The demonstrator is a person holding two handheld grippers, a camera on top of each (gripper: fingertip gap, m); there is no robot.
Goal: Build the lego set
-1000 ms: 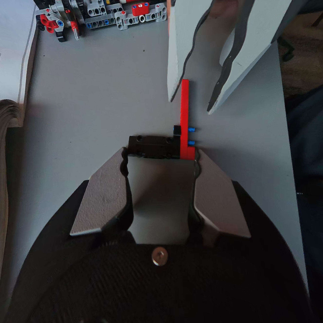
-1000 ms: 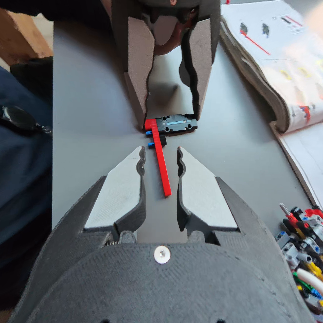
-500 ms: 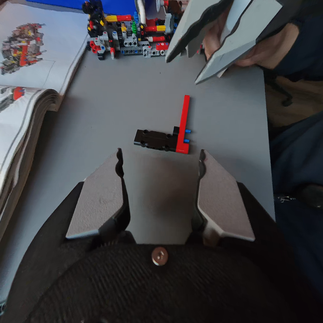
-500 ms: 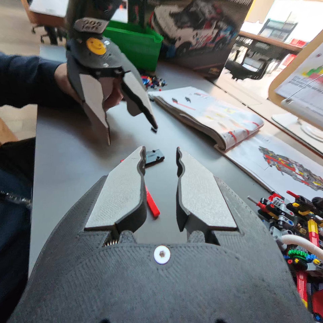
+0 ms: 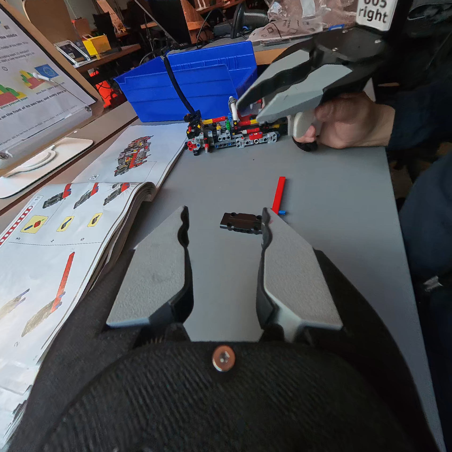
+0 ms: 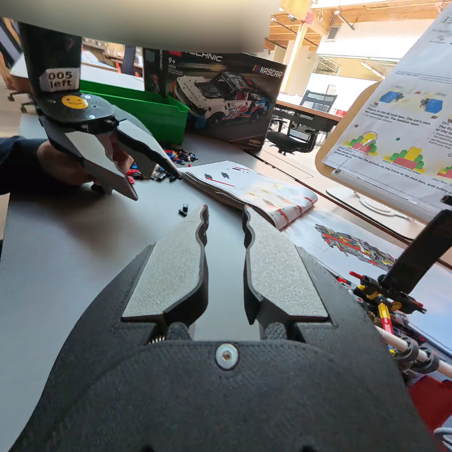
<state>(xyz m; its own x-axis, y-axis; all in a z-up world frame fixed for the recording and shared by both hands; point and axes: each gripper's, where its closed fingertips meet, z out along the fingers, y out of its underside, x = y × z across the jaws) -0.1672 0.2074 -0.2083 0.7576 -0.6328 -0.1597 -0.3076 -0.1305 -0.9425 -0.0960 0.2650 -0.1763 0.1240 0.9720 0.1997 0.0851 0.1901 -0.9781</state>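
The left gripper hovers spread and bare above the table. The black block lies just ahead between its tips, close by the right fingertip, joined to a red beam running away beyond that tip. The right gripper is raised, narrowly parted, gripping nothing; a booklet lies ahead-right. A clean grasp would likely need the left gripper centred over the block before squeezing.
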